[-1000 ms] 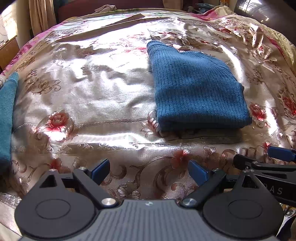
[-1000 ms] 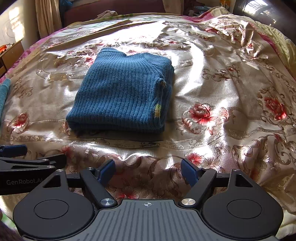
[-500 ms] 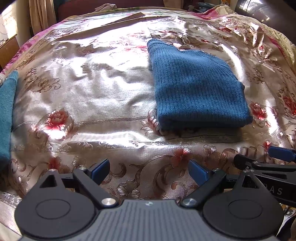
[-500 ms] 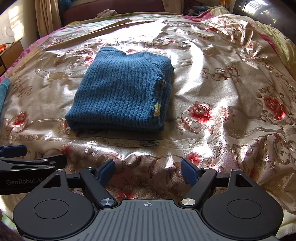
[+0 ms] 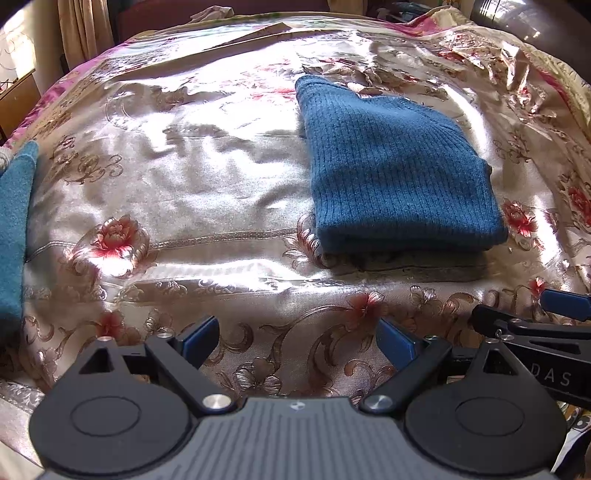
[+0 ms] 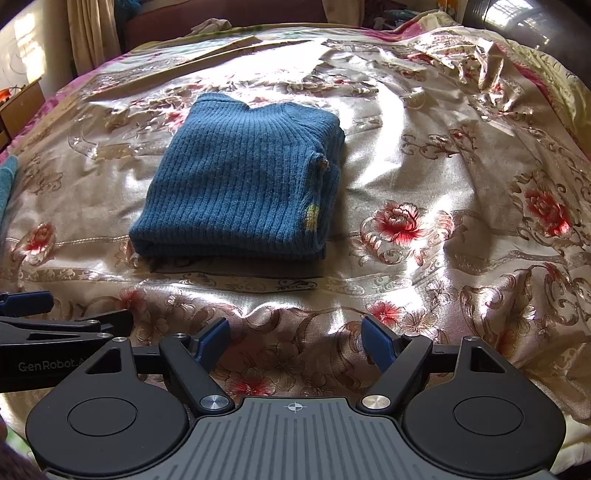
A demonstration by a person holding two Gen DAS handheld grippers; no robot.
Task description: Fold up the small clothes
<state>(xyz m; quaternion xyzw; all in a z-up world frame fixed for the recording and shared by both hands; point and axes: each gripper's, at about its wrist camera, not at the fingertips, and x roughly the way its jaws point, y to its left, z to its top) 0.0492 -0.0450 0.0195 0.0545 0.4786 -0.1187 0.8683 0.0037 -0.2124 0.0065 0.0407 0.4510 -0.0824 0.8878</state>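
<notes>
Nothing changed over last second: both my grippers hang still, so fold looks finished. Blue ribbed sweater lies folded, one neat rectangle, on floral satin bedspread. Left gripper and right gripper near sweater's front edge, jaws wide, empty. Count: one sweater, one teal cloth far left of sweater, two grippers.

Place: a home bedroom.
Bed: shiny floral satin bedspread fills the frame.
Window side: beige curtain hangs at left.
Furniture: wooden cabinet beside bed.
</notes>
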